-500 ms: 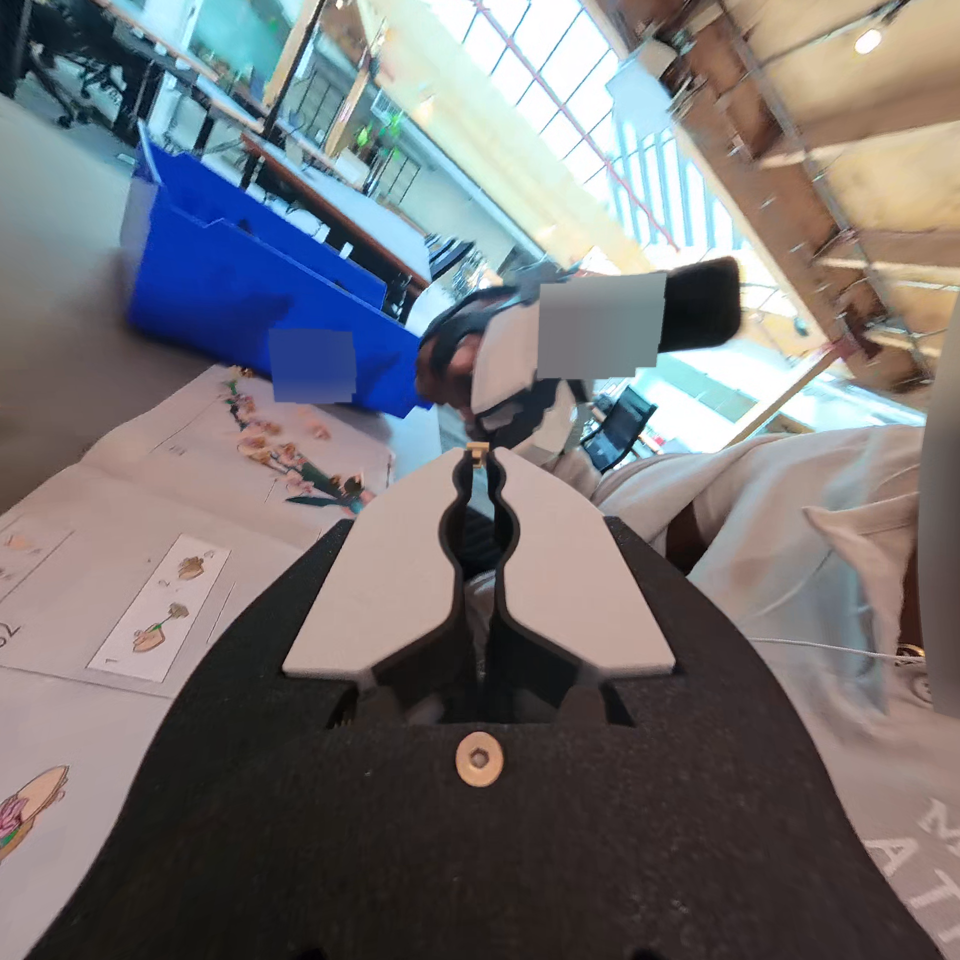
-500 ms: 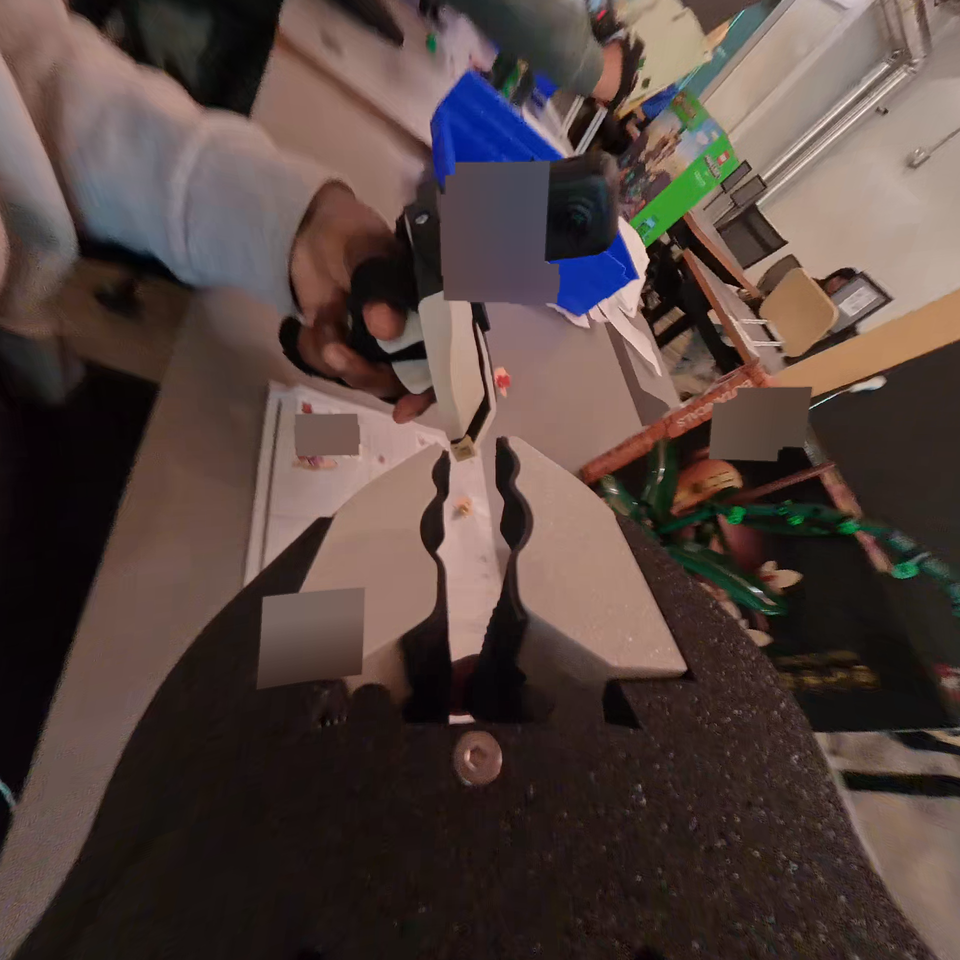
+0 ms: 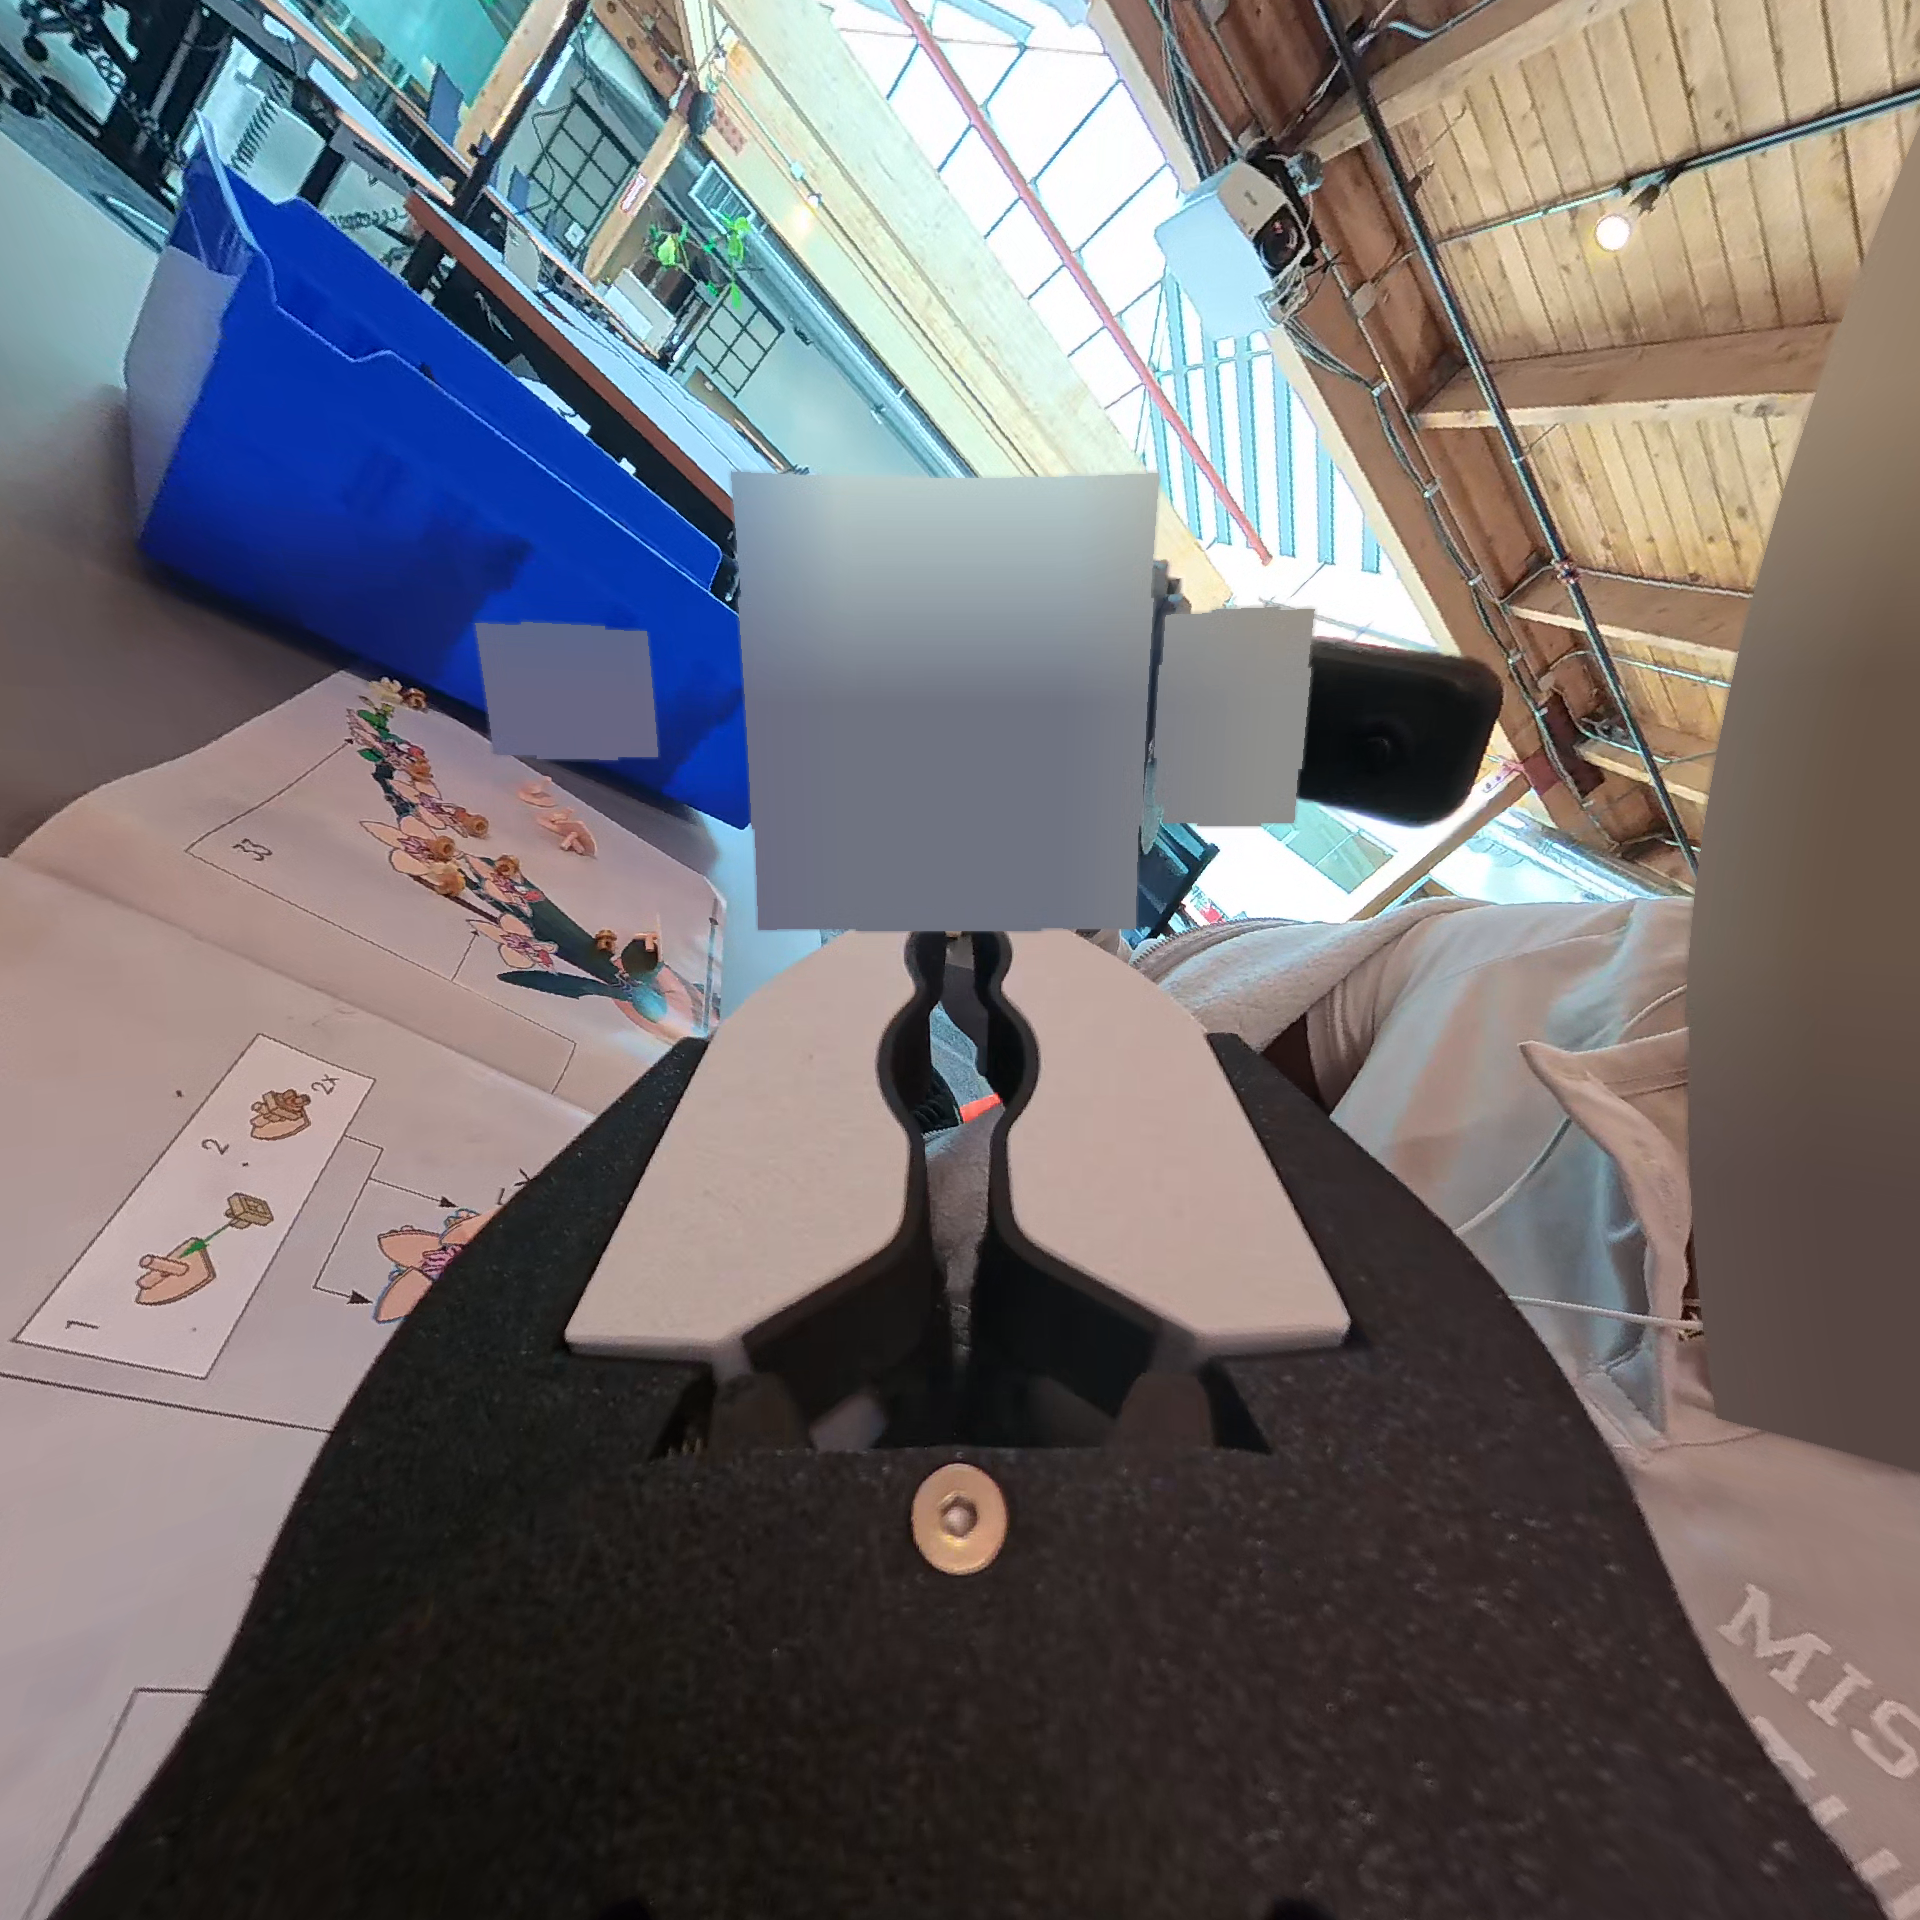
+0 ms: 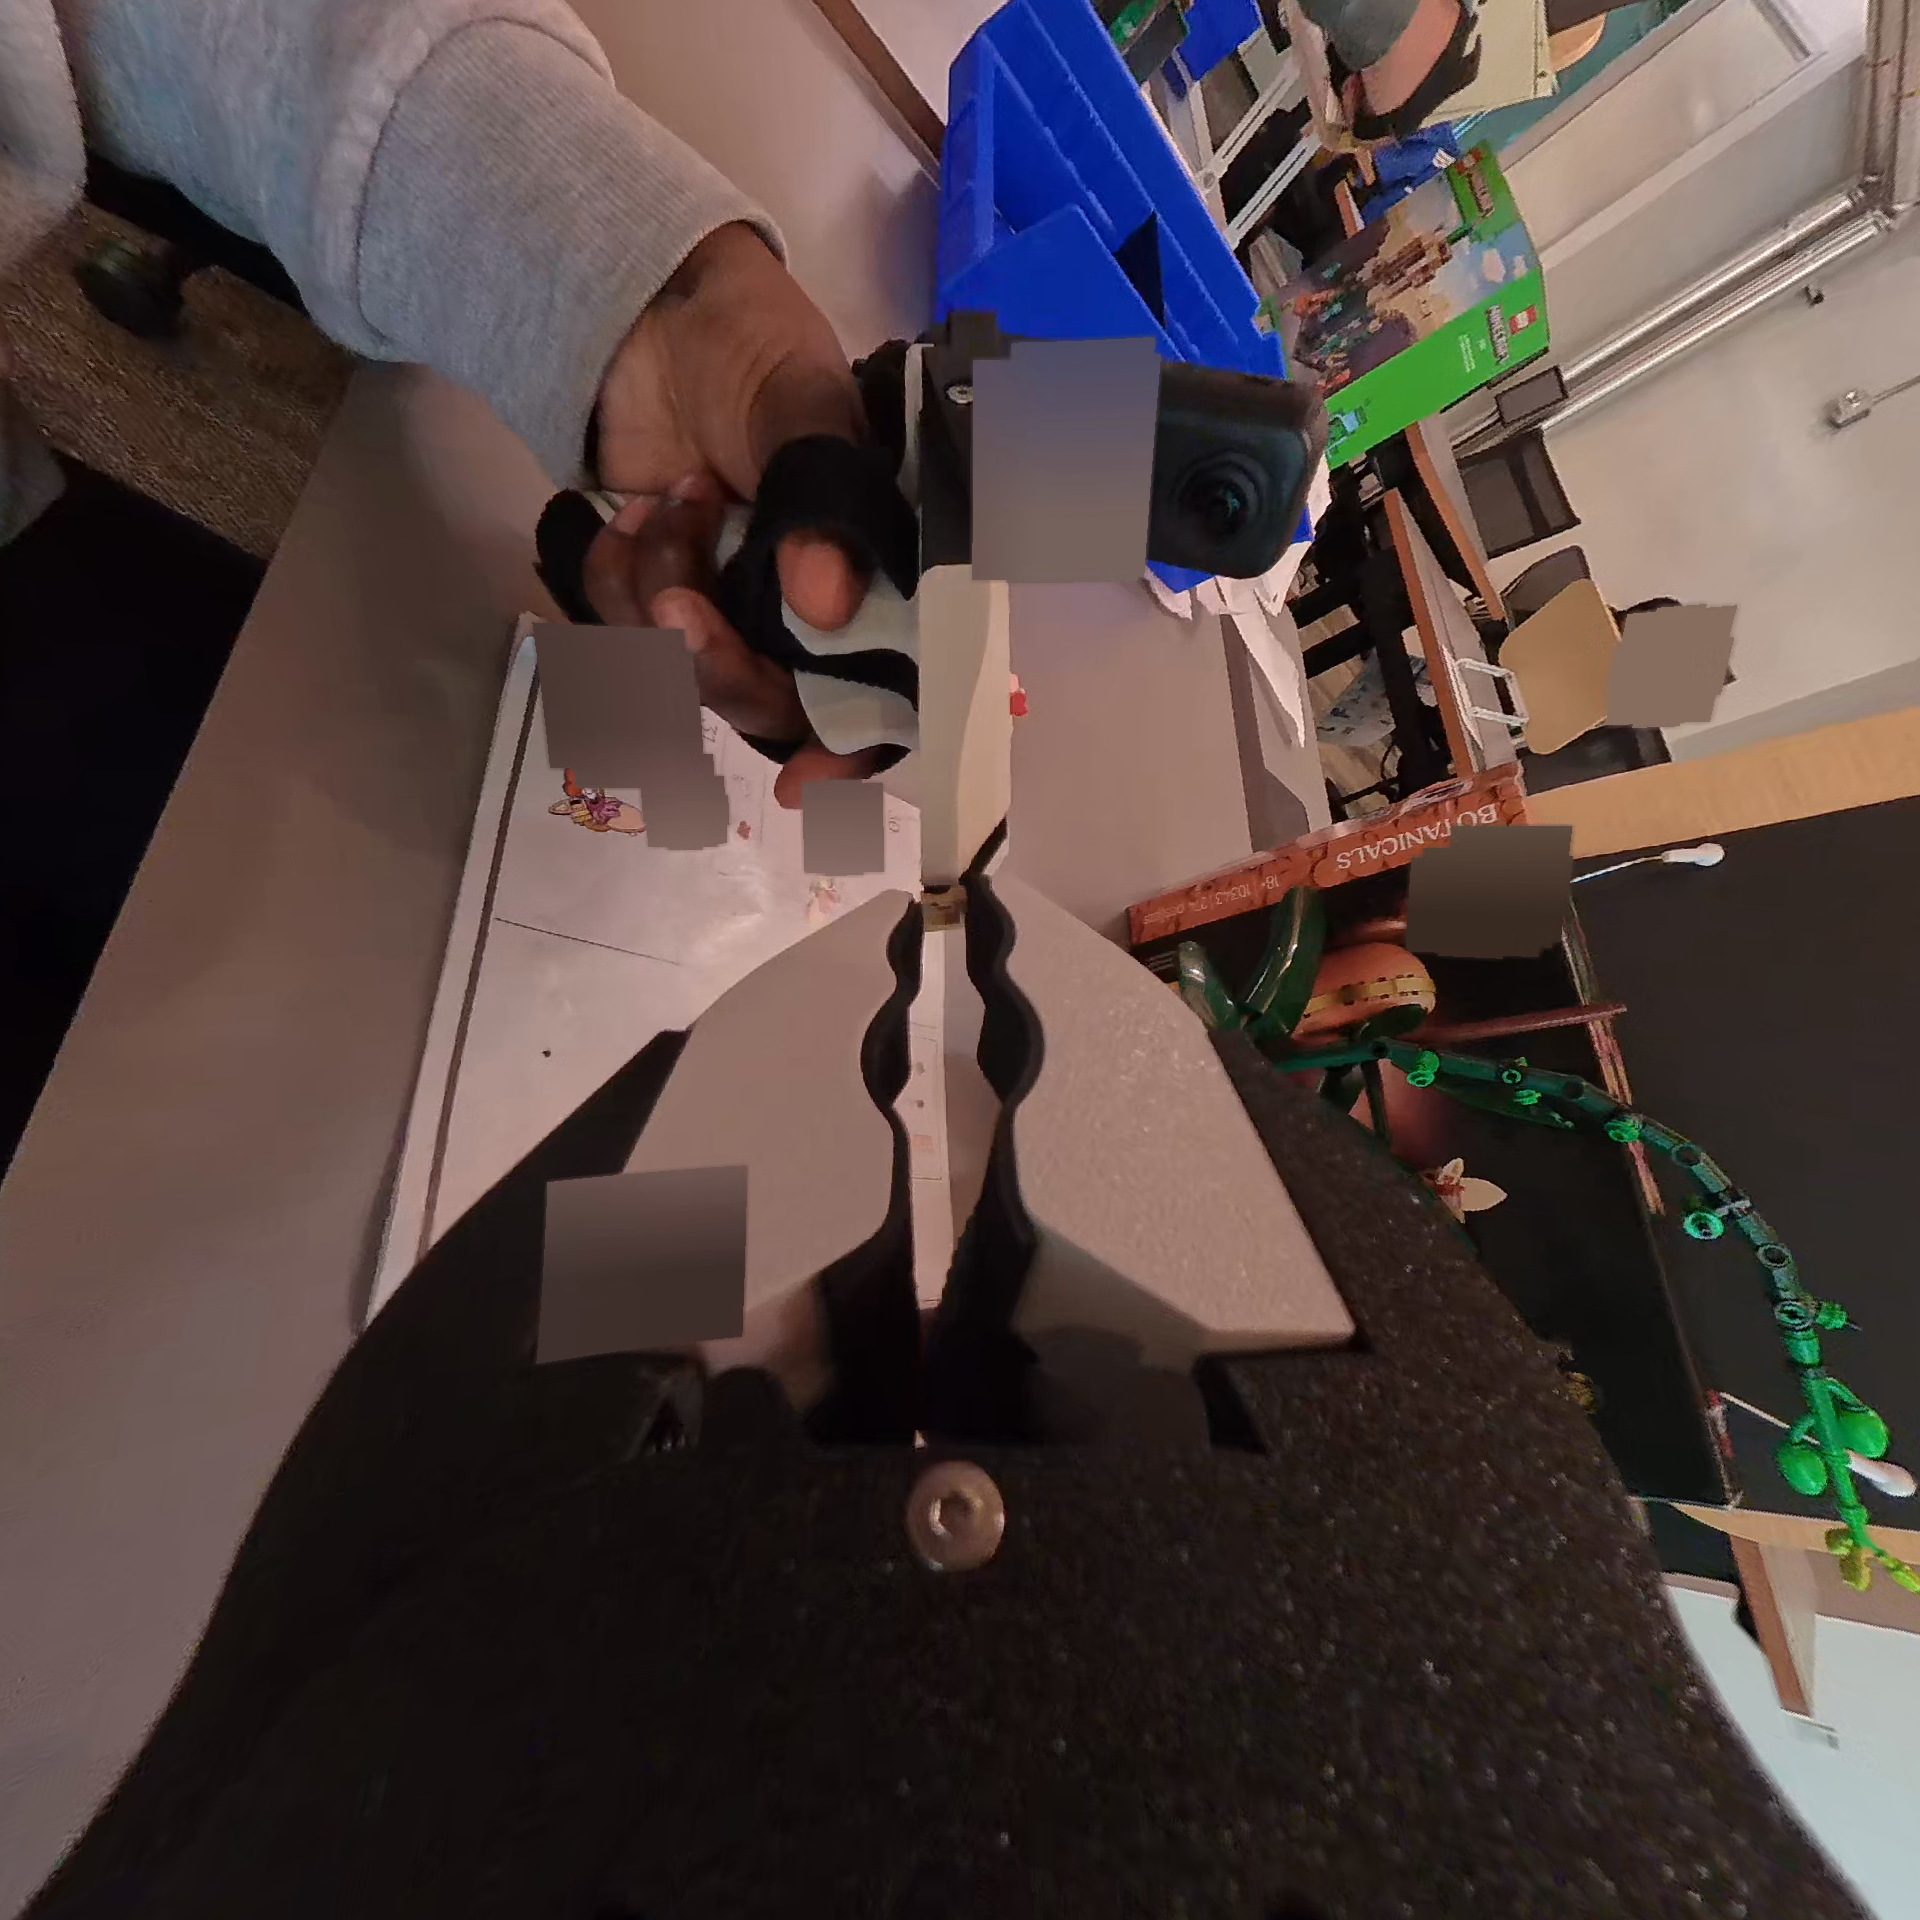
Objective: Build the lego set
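Note:
A small tan lego piece (image 4: pixel 943 908) sits at the tip of my left gripper (image 4: pixel 951 871), which points down in the right wrist view and is shut on it. My right gripper (image 4: pixel 943 902) has its two fingertips closed in on the same piece from either side. In the left wrist view my left gripper (image 3: pixel 958 940) has its fingers nearly together; a blurred patch hides the tips and the piece. The open instruction booklet (image 3: pixel 312 987) lies on the table to the left, with several loose tan and pink pieces (image 3: pixel 561 821) on it.
A blue bin (image 3: pixel 395 499) stands behind the booklet. In the right wrist view a green lego stem (image 4: pixel 1621 1132) rests on a dark set box (image 4: pixel 1351 862) to the right. The booklet (image 4: pixel 623 914) lies below the grippers. A person's hand (image 4: pixel 727 416) holds the left gripper. The tips of both grippers are at nearly the same place.
The two grippers have come closer together. My right gripper's fingers have narrowed around the tan piece held by my left gripper.

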A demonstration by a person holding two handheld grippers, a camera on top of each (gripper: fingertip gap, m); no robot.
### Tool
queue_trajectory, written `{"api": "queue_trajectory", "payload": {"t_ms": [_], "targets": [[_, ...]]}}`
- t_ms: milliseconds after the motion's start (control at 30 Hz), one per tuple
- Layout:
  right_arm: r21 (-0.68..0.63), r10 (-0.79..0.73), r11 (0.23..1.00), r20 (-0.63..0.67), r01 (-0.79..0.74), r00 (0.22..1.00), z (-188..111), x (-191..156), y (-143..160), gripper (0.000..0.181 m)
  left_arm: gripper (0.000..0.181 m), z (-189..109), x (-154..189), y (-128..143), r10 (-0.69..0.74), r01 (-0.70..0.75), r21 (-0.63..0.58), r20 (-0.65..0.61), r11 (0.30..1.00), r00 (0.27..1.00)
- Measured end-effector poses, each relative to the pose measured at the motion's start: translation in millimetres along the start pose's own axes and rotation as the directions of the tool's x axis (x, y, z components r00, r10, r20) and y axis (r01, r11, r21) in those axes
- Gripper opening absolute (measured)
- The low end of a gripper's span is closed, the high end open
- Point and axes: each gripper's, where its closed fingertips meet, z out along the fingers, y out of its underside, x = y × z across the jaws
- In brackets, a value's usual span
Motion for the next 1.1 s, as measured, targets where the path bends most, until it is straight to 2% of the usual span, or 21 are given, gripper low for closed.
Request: {"api": "queue_trajectory", "payload": {"t_ms": [33, 100, 133, 167, 233, 300, 367, 500, 567, 633, 767, 833, 900, 1000, 1100], "targets": [[0.010, 0.026, 1.000, 0.008, -0.026, 1.000, -0.3, -0.3, -0.2, 0.008, 0.004, 0.2, 0.4, 0.2, 0.011, -0.011, 0.001, -0.007, 1.000, 1.000], [0.051, 0.103, 0.993, 0.040, -0.105, 0.994, -2.4, -1.1, -1.0, 0.008, 0.007, 0.6, 2.5, 2.1, 0.034, -0.035, -0.018, -0.026, 0.999, 0.999], [0.073, 0.146, 0.986, 0.044, -0.149, 0.988, -4.5, 0.8, 0.2, 0.008, 0.016, 0.1, 1.9, 4.1, 0.057, -0.058, -0.042, -0.022, 0.997, 0.998], [0.093, 0.196, 0.975, 0.056, -0.201, 0.979, -7.0, 2.0, 2.5, 0.008, 0.026, -1.2, -2.0, 6.9, 0.101, -0.100, -0.075, 0.007, 0.992, 0.995], [0.106, 0.309, 0.941, 0.115, -0.321, 0.944, -10.9, -1.0, 9.8, 0.008, 0.027, -6.3, -18.1, 14.6, 0.262, -0.238, -0.177, 0.123, 0.955, 0.957], [0.099, 0.406, 0.900, 0.163, -0.424, 0.899, -13.3, -6.8, 20.2, 0.008, 0.023, -11.9, -37.9, 26.4, 0.466, -0.379, -0.338, 0.226, 0.861, 0.856], [0.052, 0.496, 0.854, 0.225, -0.518, 0.839, -13.3, -19.3, 33.4, 0.008, 0.022, -12.8, -50.4, 43.1, 0.598, -0.440, -0.488, 0.234, 0.754, 0.766], [-0.109, 0.621, 0.773, 0.335, -0.625, 0.709, -6.0, -55.7, 62.5, 0.008, 0.021, -13.3, -78.1, 74.6, 0.712, -0.411, -0.696, 0.208, 0.589, 0.671], [-0.168, 0.655, 0.744, 0.373, -0.647, 0.657, 0.6, -70.7, 71.6, 0.008, 0.021, -13.2, -90.3, 81.6, 0.742, -0.392, -0.740, 0.211, 0.546, 0.636], [-0.214, 0.671, 0.732, 0.387, -0.647, 0.632, 7.6, -78.1, 78.9, 0.008, 0.017, -10.3, -97.1, 81.4, 0.748, -0.384, -0.740, 0.236, 0.552, 0.620], [-0.243, 0.561, 0.827, 0.415, -0.507, 0.716, 14.0, -76.5, 91.6, 0.008, 0.016, -7.5, -109.7, 84.3, 0.725, -0.305, -0.758, 0.303, 0.577, 0.619], [-0.253, 0.540, 0.841, 0.450, -0.479, 0.711, 15.0, -72.5, 93.0, 0.007, 0.011, -4.4, -110.4, 86.2, 0.731, -0.303, -0.765, 0.299, 0.568, 0.614], [-0.256, 0.545, 0.836, 0.486, -0.485, 0.683, 16.4, -71.2, 90.2, 0.008, 0.001, -5.0, -109.4, 87.8, 0.748, -0.326, -0.778, 0.261, 0.538, 0.610], [-0.257, 0.574, 0.811, 0.519, -0.525, 0.633, 17.9, -74.8, 82.6, 0.008, 0.000, -12.0, -108.2, 87.6, 0.741, -0.346, -0.789, 0.195, 0.507, 0.643], [-0.320, 0.646, 0.762, 0.445, -0.563, 0.620, 16.9, -76.1, 90.2, 0.008, 0.001, -17.3, -103.0, 81.9, 0.726, -0.365, -0.780, 0.159, 0.508, 0.669]]}}
